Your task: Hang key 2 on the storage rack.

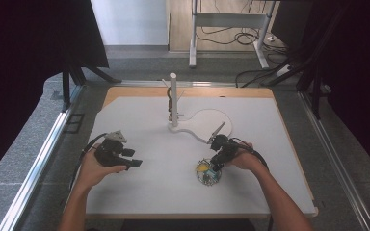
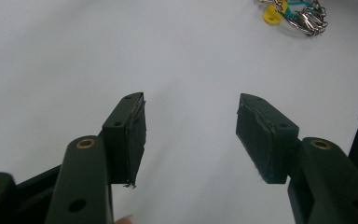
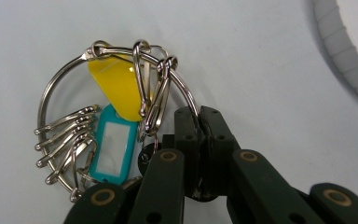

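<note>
A white table top (image 1: 149, 187) is lying under the camera, with grey floor and loose cables spreading beyond its far edge. A white stand (image 1: 174, 98) with an upright post is rising from the far middle of it. Near the front right, a big metal key ring (image 3: 116, 112) is lying flat, carrying a yellow tag (image 3: 116, 86), a teal tag (image 3: 113, 149) and a bunch of silver clips (image 3: 67, 140). The right gripper (image 3: 199, 122) is pinching the wire of that ring, its jaws pressed together on it. The left gripper (image 2: 191, 133) is resting well apart on the left, its jaws standing apart over bare table.
</note>
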Demonstrator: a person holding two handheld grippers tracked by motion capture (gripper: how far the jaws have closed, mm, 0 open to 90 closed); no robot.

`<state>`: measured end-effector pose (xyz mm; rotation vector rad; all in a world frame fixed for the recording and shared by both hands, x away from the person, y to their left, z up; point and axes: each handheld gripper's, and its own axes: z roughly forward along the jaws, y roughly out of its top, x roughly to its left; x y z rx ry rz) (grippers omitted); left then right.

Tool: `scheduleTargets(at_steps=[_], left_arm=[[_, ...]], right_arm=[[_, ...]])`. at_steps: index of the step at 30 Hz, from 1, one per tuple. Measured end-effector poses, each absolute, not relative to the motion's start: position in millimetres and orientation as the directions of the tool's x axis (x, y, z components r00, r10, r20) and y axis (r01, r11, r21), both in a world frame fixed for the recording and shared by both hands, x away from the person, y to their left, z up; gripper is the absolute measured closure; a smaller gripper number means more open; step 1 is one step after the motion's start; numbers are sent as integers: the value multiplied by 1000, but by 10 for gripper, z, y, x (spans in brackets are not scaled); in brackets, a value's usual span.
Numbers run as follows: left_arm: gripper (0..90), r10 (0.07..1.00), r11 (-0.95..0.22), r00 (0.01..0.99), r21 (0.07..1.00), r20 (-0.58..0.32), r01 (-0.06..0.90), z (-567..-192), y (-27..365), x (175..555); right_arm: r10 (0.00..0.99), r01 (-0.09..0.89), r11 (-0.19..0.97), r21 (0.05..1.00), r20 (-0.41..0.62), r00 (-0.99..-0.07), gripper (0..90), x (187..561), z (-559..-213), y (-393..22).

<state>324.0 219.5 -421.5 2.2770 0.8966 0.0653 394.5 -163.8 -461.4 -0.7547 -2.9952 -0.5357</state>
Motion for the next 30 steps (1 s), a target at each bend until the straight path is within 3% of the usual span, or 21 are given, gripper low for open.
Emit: scheduleTargets(at_steps=[8,30], left_arm=[[431,622,-527,760,616,-189,585,-4204,2211,3225],[429,619,-534,762,611,-188,585,-4213,2204,3193]], right_arm=[[536,555,772,310,151,-830,869,3949,-4494,-1760],[547,562,708,428,170,-820,878,3932,-4016,-1906]])
